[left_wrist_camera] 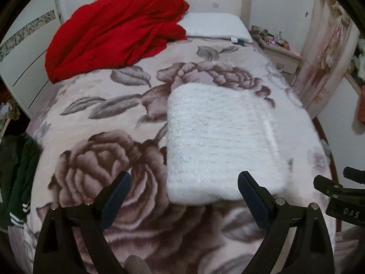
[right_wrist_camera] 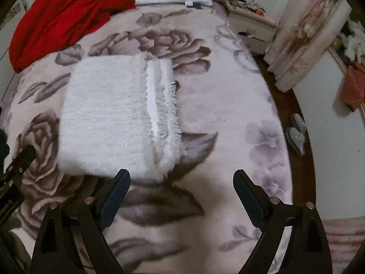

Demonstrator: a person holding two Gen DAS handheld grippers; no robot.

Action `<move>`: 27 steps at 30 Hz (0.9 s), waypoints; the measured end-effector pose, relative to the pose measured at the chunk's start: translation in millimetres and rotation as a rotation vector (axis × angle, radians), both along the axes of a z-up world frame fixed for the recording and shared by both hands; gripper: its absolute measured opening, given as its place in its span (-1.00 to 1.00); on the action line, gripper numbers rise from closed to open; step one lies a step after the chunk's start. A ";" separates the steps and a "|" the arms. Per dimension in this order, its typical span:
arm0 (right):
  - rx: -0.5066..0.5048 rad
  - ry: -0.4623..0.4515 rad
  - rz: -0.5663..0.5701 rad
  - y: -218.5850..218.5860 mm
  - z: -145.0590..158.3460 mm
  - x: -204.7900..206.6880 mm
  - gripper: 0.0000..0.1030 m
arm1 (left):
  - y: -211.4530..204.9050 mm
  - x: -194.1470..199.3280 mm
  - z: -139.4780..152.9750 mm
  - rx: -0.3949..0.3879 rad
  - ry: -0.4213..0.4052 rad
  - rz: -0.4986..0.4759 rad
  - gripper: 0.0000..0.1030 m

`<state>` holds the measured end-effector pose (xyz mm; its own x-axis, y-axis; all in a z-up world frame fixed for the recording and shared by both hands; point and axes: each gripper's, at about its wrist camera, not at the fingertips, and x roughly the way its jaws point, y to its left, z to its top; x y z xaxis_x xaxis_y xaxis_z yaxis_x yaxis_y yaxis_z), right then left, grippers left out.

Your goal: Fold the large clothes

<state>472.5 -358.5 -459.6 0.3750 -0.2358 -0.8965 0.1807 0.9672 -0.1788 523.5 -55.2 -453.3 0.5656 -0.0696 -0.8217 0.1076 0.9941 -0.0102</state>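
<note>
A white fluffy knit garment lies folded into a thick rectangle on the floral bed blanket. In the right wrist view the garment shows a fringed edge along its right side. My left gripper is open and empty, hovering just in front of the garment's near edge. My right gripper is open and empty, just in front of the garment's near right corner. Part of the right gripper shows at the right edge of the left wrist view.
A red garment is heaped at the far left of the bed beside a white pillow. A dark green garment hangs at the left edge. A cluttered nightstand and stacked bedding stand to the right.
</note>
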 end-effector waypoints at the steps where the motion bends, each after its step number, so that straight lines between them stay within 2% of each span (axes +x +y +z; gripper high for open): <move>1: 0.005 -0.012 -0.004 1.6 13.4 -11.2 0.81 | -0.8 -6.2 10.4 0.004 -0.010 0.001 0.86; 6: -0.007 -0.080 -0.004 18.5 90.0 -70.3 0.81 | 2.9 -59.9 79.7 0.004 -0.062 0.008 0.86; 12: -0.020 -0.179 -0.006 51.3 205.9 -160.2 0.81 | 4.1 -138.8 174.1 -0.015 -0.122 0.020 0.85; 16: -0.048 -0.257 -0.006 69.3 277.7 -223.3 0.81 | 6.7 -184.0 225.9 -0.029 -0.165 0.030 0.85; 19: -0.058 -0.305 -0.004 76.1 318.3 -262.4 0.81 | 8.8 -219.2 267.6 -0.037 -0.209 0.034 0.85; 24: -0.060 -0.383 0.015 86.5 383.8 -333.2 0.81 | 7.5 -269.4 317.9 -0.033 -0.253 0.036 0.85; 27: -0.059 -0.422 0.032 91.3 416.1 -369.9 0.81 | 6.4 -292.1 336.7 -0.036 -0.262 0.045 0.85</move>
